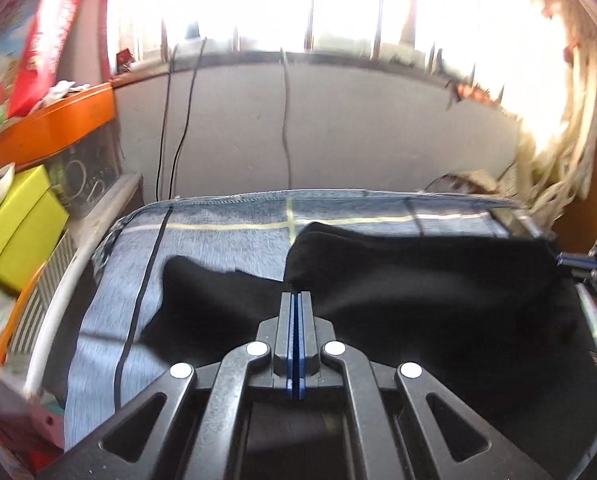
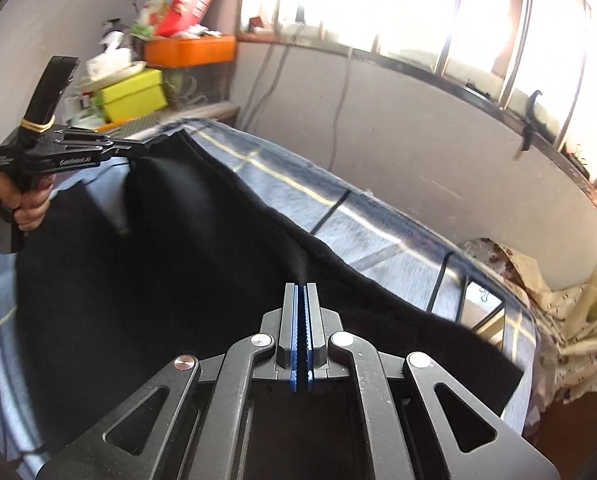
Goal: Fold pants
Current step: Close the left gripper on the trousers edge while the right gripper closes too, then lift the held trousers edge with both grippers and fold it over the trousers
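Note:
Black pants [image 1: 418, 280] lie across a blue-grey checked blanket [image 1: 218, 244]. In the left wrist view my left gripper [image 1: 297, 294] is shut on a raised fold of the pants, and cloth hangs away on both sides. My right gripper [image 1: 564, 260] pinches the same edge at the far right. In the right wrist view my right gripper [image 2: 301, 286] is shut on the pants' [image 2: 158, 260] lifted edge. The left gripper [image 2: 150, 145], held by a hand [image 2: 14, 200], grips the far corner, with the edge stretched between the two.
An orange box [image 1: 54, 128], a yellow-green box [image 1: 18, 228] and a red package [image 1: 42, 40] crowd the left side beside a white rail [image 1: 58, 300]. Behind the blanket [image 2: 358, 232] are a grey wall with hanging cables [image 1: 286, 120] and bright windows. Floral cloth [image 2: 570, 320] hangs at the right.

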The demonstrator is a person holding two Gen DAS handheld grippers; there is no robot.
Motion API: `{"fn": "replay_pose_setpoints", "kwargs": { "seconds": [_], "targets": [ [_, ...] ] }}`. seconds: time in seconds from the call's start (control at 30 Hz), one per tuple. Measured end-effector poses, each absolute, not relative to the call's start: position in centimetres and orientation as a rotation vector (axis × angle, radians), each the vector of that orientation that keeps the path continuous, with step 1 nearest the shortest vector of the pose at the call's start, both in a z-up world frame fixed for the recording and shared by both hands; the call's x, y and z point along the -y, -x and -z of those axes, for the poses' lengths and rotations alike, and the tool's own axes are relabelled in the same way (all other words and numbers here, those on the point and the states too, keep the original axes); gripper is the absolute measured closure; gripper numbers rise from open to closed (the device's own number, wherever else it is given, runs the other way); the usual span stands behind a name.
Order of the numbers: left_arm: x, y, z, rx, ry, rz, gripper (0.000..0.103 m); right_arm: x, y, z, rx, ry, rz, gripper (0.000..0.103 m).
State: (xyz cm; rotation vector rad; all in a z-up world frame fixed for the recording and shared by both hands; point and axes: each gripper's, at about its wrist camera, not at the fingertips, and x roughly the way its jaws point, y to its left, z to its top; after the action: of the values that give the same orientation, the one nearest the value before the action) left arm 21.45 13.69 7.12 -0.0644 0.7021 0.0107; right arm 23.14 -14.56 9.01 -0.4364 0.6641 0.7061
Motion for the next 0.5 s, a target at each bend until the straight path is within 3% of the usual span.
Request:
{"fn": "replay_pose_setpoints", "kwargs": {
  "seconds": [0.2,0.4,0.47,0.5],
  "targets": [
    [-13.3,-13.6,-7.2,-0.680,0.131,0.055,0.101,17.0,-13.6,-7.2,-0.682,0.419,-0.723,0.103],
    [-11.7,-9.1,-2.8,-0.822,0.134,0.093,0.100,19.2,-8.9,-2.8,-0.798,0.330,-0.694,0.103],
    [-11.9,-8.7,-2.5,-0.848,0.165,0.097,0.100,20.3,-9.1,-2.7,-0.819,0.276,-0.642,0.099],
    [-12.1,-8.5,-2.8,-0.843,0.180,0.097,0.100,21.0,-9.5,-3.0,-0.820,0.242,-0.611,0.089]
  ]
}}
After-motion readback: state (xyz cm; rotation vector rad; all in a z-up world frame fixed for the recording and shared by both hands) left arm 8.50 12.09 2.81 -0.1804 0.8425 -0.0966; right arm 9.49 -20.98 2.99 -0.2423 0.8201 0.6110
